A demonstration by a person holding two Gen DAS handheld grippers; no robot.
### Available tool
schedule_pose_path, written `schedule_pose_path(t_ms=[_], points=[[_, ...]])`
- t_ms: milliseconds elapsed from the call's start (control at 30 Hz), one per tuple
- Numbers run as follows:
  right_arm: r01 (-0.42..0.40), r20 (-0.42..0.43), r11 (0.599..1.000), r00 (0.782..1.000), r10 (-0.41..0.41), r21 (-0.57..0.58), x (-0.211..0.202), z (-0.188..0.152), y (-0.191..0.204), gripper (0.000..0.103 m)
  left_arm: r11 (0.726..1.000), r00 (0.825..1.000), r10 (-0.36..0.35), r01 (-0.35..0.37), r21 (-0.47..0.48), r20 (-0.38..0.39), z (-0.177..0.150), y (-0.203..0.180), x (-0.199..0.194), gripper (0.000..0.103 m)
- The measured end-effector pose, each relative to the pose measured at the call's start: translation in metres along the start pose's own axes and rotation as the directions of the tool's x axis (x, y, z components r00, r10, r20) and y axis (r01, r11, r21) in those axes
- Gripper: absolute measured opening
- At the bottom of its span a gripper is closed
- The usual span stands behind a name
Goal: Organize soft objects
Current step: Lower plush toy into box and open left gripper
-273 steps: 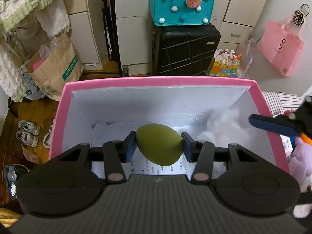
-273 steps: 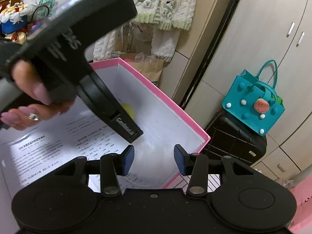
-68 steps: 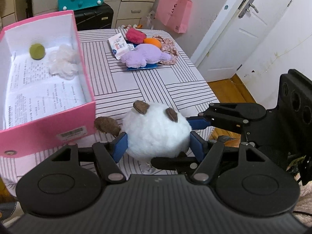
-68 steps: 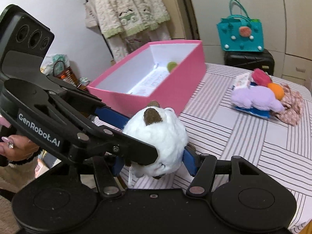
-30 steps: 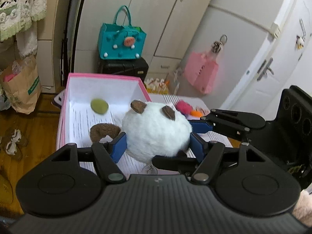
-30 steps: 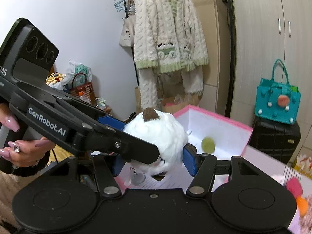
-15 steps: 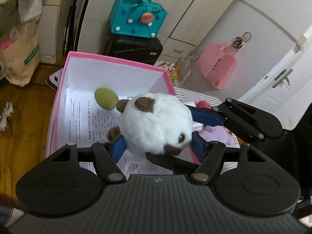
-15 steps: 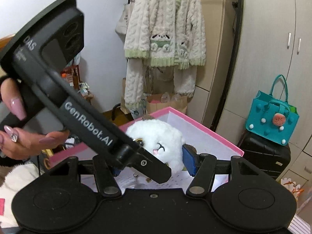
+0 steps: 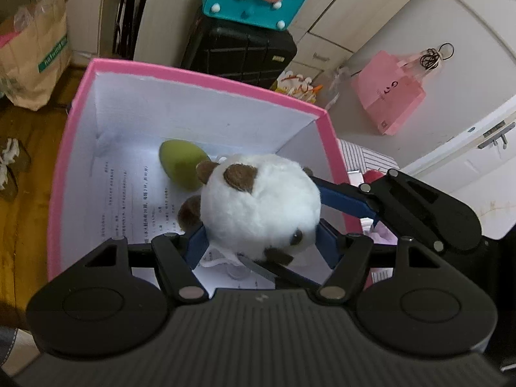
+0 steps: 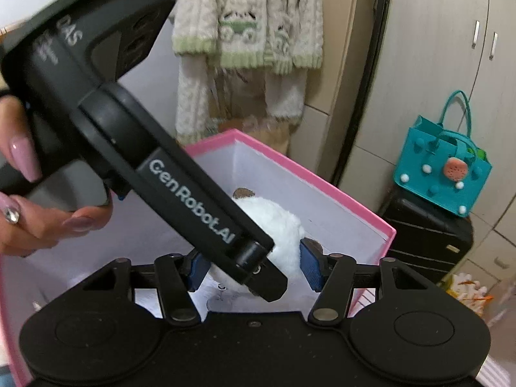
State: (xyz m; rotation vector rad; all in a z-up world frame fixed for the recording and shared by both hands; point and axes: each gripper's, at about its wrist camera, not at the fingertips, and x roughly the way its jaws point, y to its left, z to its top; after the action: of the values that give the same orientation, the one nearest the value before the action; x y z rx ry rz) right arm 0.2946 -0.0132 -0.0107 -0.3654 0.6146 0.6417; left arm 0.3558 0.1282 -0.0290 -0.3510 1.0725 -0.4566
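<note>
Both grippers are on the same plush [image 9: 261, 206] right now. The left gripper [image 9: 259, 243] has its blue pads squeezed into the lower sides of the white ball, so that one's a firm hold. The right gripper [image 10: 253, 266] comes in from the other side: in the left wrist view one of its fingers [image 9: 342, 198] lies against the plush's right flank and another runs under it, and its jaws are closing a bit with the plush between them. In the right wrist view the blue pads sit at either side of the fluff, though the left gripper's black body blocks most of it, so I can't tell how hard that side bites.

The plush is white and round with brown ears and a dark eye, and it hangs over the inside of the pink box [image 9: 206, 75], just above the floor. A small tag or ring dangles underneath it.

Inside the box there's a green egg-shaped ball [image 9: 182, 167] just behind the plush, lying on a printed sheet [image 9: 129, 200] that lines the bottom.

A hand [image 10: 29, 206] with long pink nails grips the left gripper's handle
</note>
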Motion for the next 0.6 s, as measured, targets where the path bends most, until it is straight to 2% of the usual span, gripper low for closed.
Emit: schedule_pose_path(t_ms=[167,267,433,533,600], points=[[0.099,-0.033,0.991,0.994,-0.102,-0.084,0.011,-0.003,0.008,0.063,1.000,1.000,-0.016,0.016,-0.015,-0.017,0.003,0.004,0.009,0.066],[0.138,-0.037,0.984,0.989,-0.143,-0.111,0.016,-0.003,0.006,0.063,1.000,1.000,-0.002,0.002,-0.003,-0.008,0.003,0.004,0.009,0.066],[0.175,-0.036,0.972,0.982,-0.183,-0.156,0.016,-0.001,0.008,0.064,1.000,1.000,0.025,-0.025,-0.011,0.007,0.005,0.007,0.011,0.054],[0.170,-0.011,0.971,0.985,-0.174,-0.166,0.005,-0.001,0.009,0.064,0.999,0.999,0.029,-0.029,-0.016,0.016,0.007,0.010,0.012,0.048],[0.161,0.001,0.974,0.987,-0.163,-0.161,-0.001,-0.003,0.010,0.063,0.999,0.999,0.042,-0.042,-0.013,0.027,0.008,0.010,0.012,0.048]])
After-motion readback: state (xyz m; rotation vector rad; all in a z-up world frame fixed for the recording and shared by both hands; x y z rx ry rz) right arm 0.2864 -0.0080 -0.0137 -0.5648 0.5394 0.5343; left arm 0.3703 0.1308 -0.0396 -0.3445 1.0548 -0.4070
